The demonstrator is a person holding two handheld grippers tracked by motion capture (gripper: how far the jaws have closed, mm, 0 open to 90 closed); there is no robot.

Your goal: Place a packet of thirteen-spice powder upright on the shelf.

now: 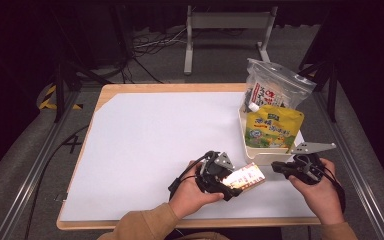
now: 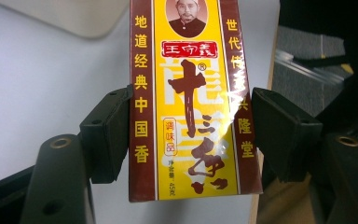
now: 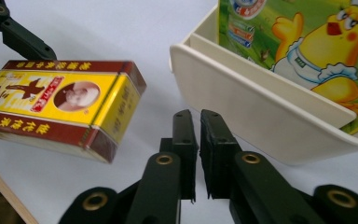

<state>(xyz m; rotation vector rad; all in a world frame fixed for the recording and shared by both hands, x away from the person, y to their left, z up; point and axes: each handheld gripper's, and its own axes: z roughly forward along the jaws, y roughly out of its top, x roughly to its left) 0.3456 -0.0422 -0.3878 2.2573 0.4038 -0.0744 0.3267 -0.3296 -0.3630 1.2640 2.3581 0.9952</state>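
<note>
— What was on the desk (image 1: 145, 140) when you looked?

— Mostly a bare white sheet over a wooden top. At the right of the high view stood a cream bin (image 1: 250, 150), its near wall facing the person. Two pouches stood in it: a clear bag with red lettering (image 1: 275, 87) at the back and, in front of it, a yellow-green pouch (image 1: 273, 129) printed with a cartoon chick.

— And the box?

— A flat seasoning box (image 1: 246, 177), yellow face with brown borders and Chinese characters, sat low in the frame, a little right of centre, just in front of the bin's near wall. It was held off the white sheet, tilted, and apart from the bin.

— Held by what?

— The left tongs (image 1: 232, 186). From their own camera the two black jaws stood on either long side of the box (image 2: 193, 107); the jaw at the left of that frame touched the brown edge, and the other sat right at the opposite edge, so they were pinching it across its width. The left hand (image 1: 192, 192) wrapped the handle.

— The other pair?

— The right tongs (image 1: 276, 166) hung just right of the box, beside the bin's near corner, in the right hand (image 1: 322, 192). Their jaws were pressed nearly together with only a sliver between them, gripping nothing.
</note>
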